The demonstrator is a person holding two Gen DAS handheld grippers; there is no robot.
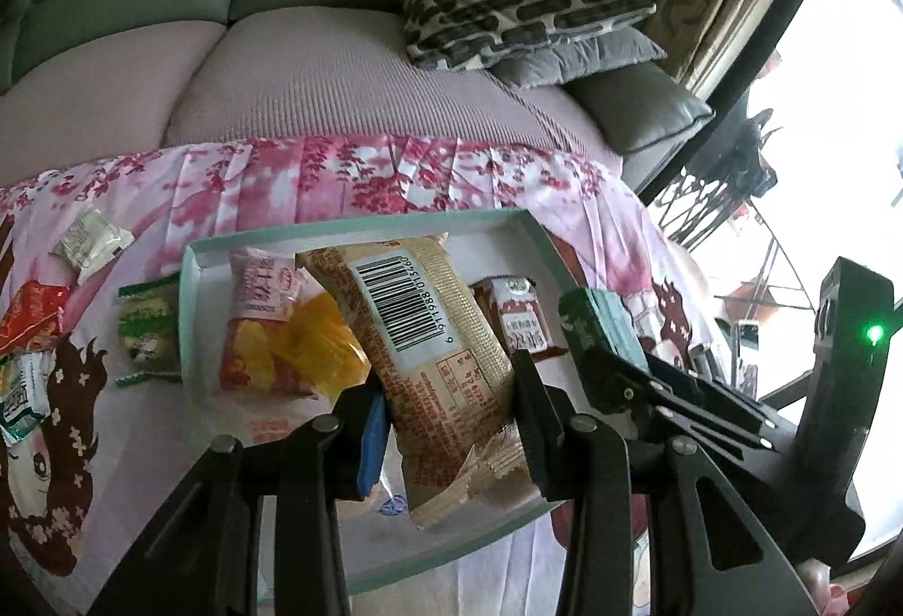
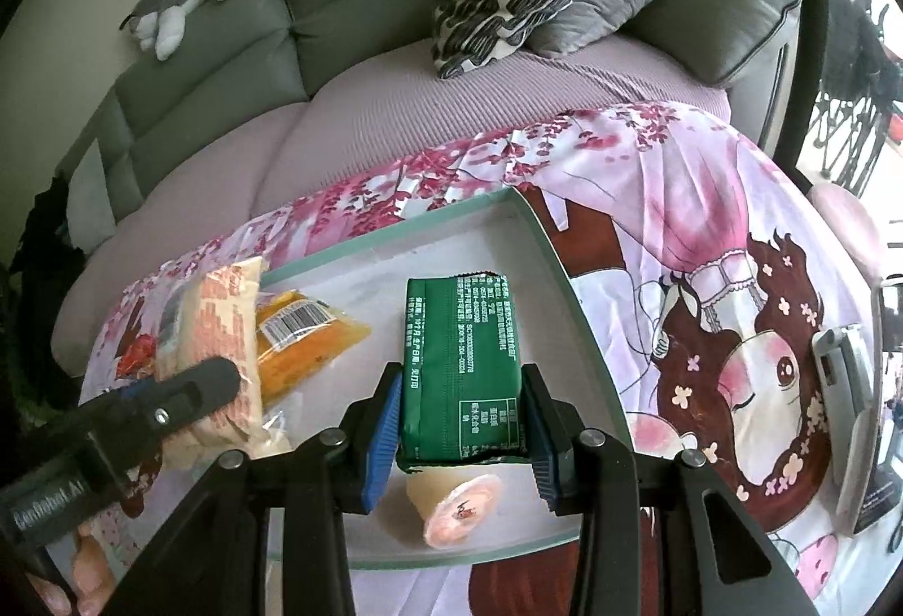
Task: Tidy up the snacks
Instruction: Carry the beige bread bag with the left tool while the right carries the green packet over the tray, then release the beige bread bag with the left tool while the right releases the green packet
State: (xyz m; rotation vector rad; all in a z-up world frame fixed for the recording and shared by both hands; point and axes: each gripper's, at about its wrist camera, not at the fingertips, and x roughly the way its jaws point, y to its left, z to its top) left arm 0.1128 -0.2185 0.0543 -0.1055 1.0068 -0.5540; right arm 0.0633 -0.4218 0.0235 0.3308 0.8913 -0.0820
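We hold two packets over one tray (image 2: 556, 243): left gripper (image 1: 451, 432) clamps a beige wafer pack (image 1: 429, 334), right gripper (image 2: 463, 424) a green packet (image 2: 460, 362); one jelly cup (image 2: 457, 503) at six o'clock.

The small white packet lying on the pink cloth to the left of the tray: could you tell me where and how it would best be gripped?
The white packet lies flat and alone on the cloth, outside the tray. Probably best from above, jaws closing across its narrower width at the puffed middle, since the crimped ends are thin and floppy. Both grippers are currently full, so one must unload first.
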